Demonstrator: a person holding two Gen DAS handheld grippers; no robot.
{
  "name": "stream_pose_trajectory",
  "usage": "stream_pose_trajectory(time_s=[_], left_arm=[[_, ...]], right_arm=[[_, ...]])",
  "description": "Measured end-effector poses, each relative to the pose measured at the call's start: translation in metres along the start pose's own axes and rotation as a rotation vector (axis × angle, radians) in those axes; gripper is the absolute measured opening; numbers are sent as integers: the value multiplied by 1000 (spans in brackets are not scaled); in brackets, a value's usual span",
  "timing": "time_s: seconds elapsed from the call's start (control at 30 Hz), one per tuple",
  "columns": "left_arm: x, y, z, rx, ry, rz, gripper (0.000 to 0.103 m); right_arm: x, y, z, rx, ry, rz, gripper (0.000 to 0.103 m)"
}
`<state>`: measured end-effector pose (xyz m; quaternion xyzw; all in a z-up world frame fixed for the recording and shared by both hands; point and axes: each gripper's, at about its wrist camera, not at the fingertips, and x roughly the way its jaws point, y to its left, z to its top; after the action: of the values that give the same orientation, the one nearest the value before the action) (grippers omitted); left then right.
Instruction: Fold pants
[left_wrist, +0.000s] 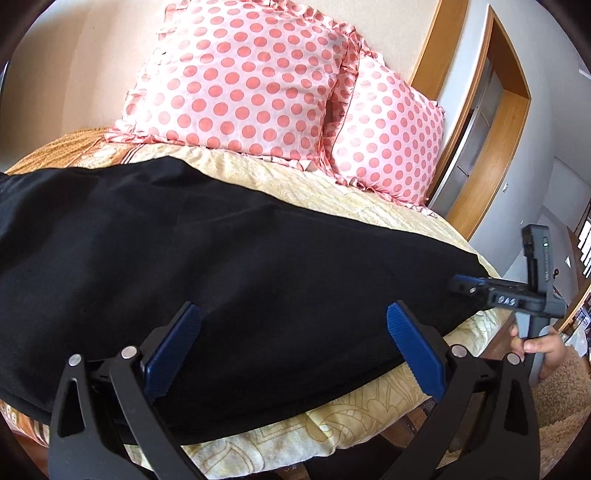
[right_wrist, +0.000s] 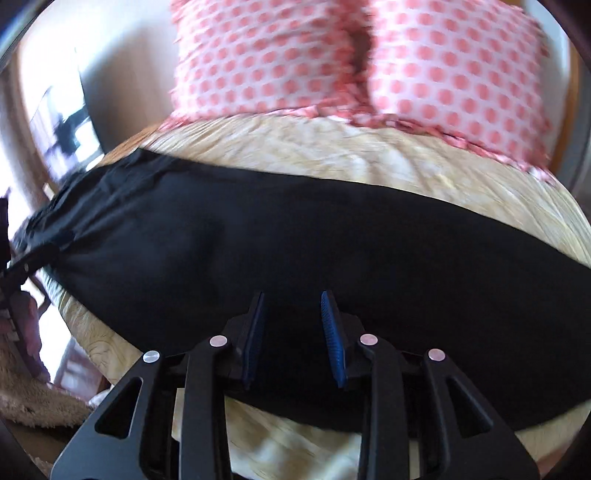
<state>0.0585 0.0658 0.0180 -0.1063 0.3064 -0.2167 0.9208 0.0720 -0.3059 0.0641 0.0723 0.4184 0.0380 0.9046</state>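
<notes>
Left gripper (left_wrist: 293, 341), nearest, jaws spread wide and empty above the near edge of the black pants (left_wrist: 221, 266). Right gripper (right_wrist: 293, 339), jaws parted narrowly with nothing between them, over the same dark cloth; seen from the left wrist it sits at the garment's right end, a hand (left_wrist: 543, 349) on its handle. The pants lie flat across the yellow bedspread (left_wrist: 369, 413). Beyond, two pink polka-dot pillows (left_wrist: 243, 77) lean against the wall
</notes>
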Motion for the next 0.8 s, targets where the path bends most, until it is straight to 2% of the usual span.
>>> stream_pose_trajectory(time_s=[0.07, 0.13, 0.17, 0.27, 0.33, 0.47, 0.53, 0.8], left_arm=[[3, -3, -4, 39, 4, 24, 101], [6, -5, -7, 66, 5, 40, 101], [6, -5, -9, 74, 0, 45, 101], [6, -6, -11, 72, -6, 50, 101], [6, -5, -11, 68, -7, 46, 101], [6, -6, -10, 80, -5, 50, 101], [7, -7, -10, 88, -4, 57, 101], [8, -9, -12, 108, -9, 70, 101]], right_arm=[[-34, -60, -7, 224, -74, -102, 48], [-66, -121, -21, 467, -134, -194, 56], [-82, -152, -30, 596, -159, -221, 56], [-107, -220, -53, 868, -213, -218, 56], [-109, -244, -61, 964, -234, -189, 56], [-98, -264, -66, 1043, -221, -138, 56], [-93, -264, -67, 1049, -185, -181, 56], [-88, -264, -63, 1047, -175, -223, 56]])
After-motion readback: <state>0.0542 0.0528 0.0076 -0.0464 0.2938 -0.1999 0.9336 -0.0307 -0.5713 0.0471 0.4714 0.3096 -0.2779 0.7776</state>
